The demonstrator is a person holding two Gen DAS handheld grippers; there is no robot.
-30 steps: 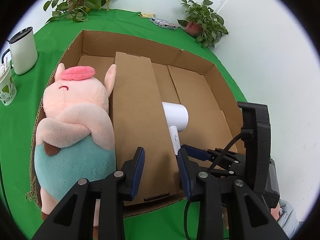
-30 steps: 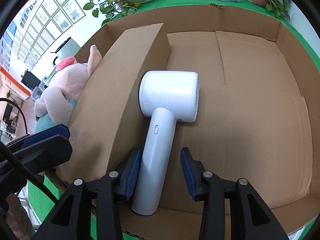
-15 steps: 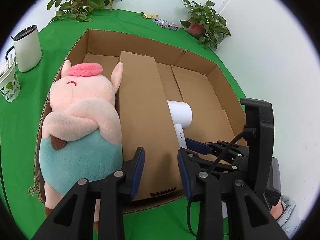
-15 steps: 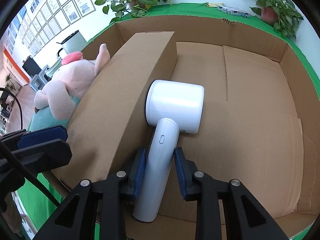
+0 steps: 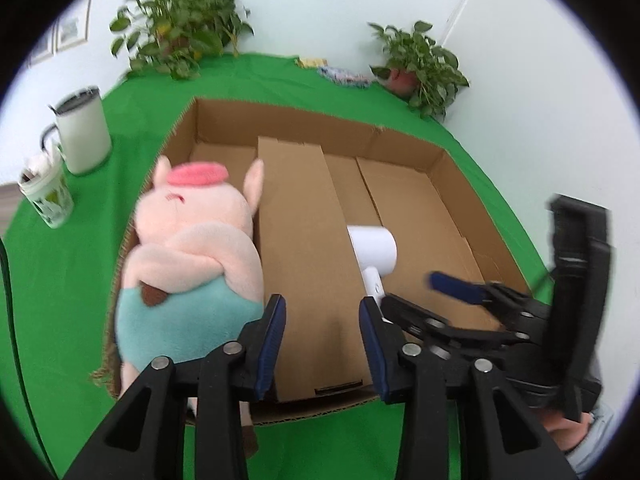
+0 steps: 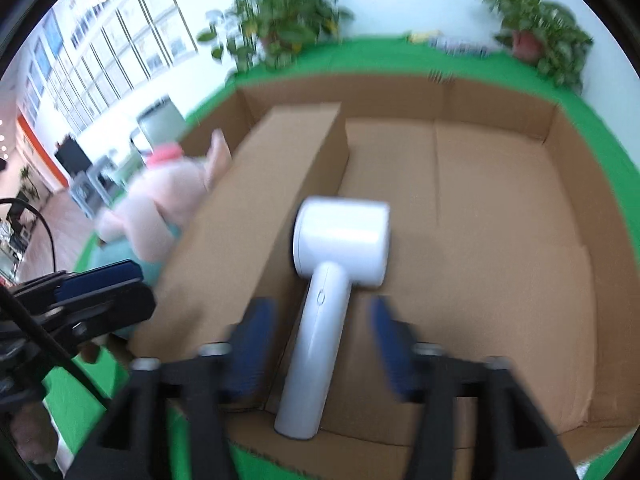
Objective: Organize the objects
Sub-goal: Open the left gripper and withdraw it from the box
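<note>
A: Right gripper [image 6: 320, 336] jaws opening, was clamped on the white plastic hair dryer [image 6: 332, 276]; handle between pads, untouched.
B: So it's placed, lying in the brown cardboard box [image 6: 500, 208]. Left gripper [image 5: 322, 340]?
A: Narrow, opening, empty.

A white plastic hair dryer [image 6: 340, 272] lies flat on the floor of an open brown cardboard box [image 5: 460, 184], barrel toward 12 o'clock, handle toward 6. At its 9 o'clock, beyond a tall cardboard divider [image 5: 304, 248], a pink plush pig in teal trousers [image 5: 188, 264] lies on its back.
</note>
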